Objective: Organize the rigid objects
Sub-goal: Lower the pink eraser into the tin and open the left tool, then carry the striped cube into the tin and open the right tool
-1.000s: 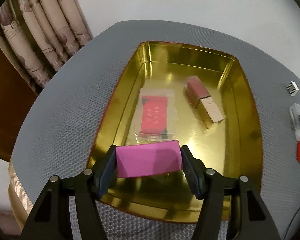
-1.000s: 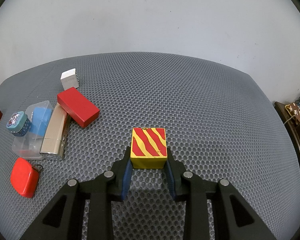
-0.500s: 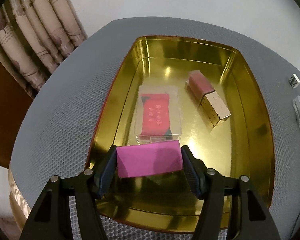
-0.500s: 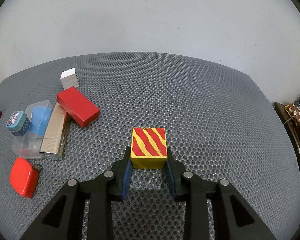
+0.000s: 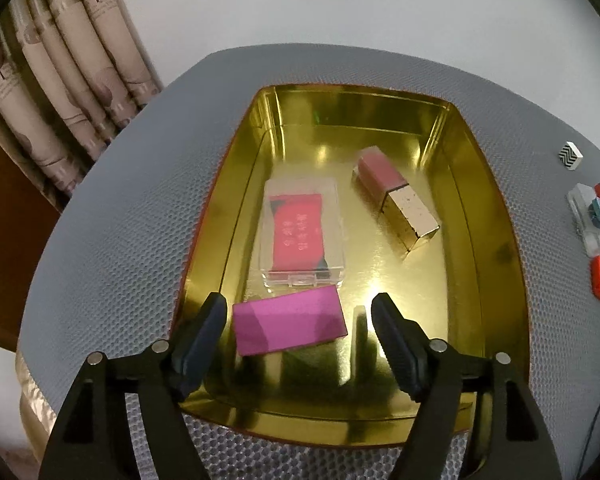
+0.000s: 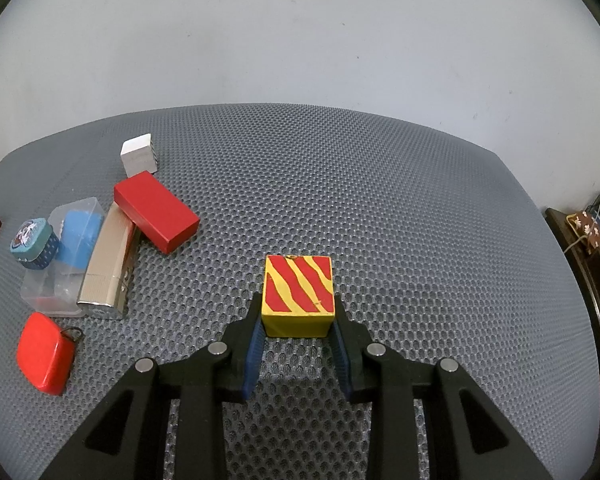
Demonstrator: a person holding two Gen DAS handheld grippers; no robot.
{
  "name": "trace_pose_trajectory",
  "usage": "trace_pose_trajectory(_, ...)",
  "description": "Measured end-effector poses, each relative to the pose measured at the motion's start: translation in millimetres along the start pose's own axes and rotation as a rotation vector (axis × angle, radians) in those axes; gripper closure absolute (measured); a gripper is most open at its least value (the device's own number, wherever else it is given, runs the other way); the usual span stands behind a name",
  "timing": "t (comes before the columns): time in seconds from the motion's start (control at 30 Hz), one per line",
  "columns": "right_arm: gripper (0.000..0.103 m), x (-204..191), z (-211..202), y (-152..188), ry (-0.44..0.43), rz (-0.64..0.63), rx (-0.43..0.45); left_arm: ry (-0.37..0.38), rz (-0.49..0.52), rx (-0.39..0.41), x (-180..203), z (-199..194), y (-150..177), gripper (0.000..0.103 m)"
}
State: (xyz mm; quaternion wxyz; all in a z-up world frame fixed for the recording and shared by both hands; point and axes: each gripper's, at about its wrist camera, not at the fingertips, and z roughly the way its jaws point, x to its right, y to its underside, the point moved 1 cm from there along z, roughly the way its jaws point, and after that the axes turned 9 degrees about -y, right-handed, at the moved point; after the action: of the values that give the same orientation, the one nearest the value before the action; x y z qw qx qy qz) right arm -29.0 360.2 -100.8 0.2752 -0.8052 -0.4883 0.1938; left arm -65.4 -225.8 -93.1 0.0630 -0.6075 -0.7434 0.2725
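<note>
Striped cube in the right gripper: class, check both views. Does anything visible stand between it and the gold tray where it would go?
Yes. The striped cube, held by the right gripper, has a cluster left of it, toward the gold tray: red block, clear box, red case. It would probably need lifting over them.

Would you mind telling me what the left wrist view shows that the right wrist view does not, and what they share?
Only the left wrist view shows the gold tray, the magenta block lying in it between the opening left gripper jaws, the clear case and the curtain.

Only the right shows the right gripper shut on the striped cube.

Both show the grey mat and the orange-red tag.
</note>
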Motion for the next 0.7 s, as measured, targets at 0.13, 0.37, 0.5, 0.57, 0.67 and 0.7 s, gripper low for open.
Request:
trace_pose_trajectory(0.13,0.072,2.1,0.3,-0.5,-0.006,0.005,0.000,0.016,-0.022,0.017,-5.4,-8.0,-1.6,0.030)
trace_pose_trajectory(0.37,0.072,8.3,0.4,-0.7,-0.009,0.006,0.001,0.035,-0.056,0.056,-11.4,-21.6,-7.5,0.027)
trace_pose_trajectory(0.5,0.073,10.8,-0.7,-0.6,-0.014,0.011,0.002,0.017,-0.064,0.067,-15.3,-22.5,-8.8,0.027)
trace_pose_trajectory(0.57,0.073,14.2,-0.2,-0.9,-0.015,0.010,0.001,0.033,-0.077,0.064,-18.0,-23.0,-10.0,0.027)
trace_pose_trajectory(0.67,0.073,15.3,-0.5,-1.0,-0.002,0.001,-0.001,0.053,-0.095,0.050,-21.1,-22.5,-11.6,0.027)
trace_pose_trajectory(0.7,0.073,15.8,-0.6,-1.4,0.002,0.000,-0.005,0.058,-0.095,0.047,-21.4,-22.9,-12.0,0.027)
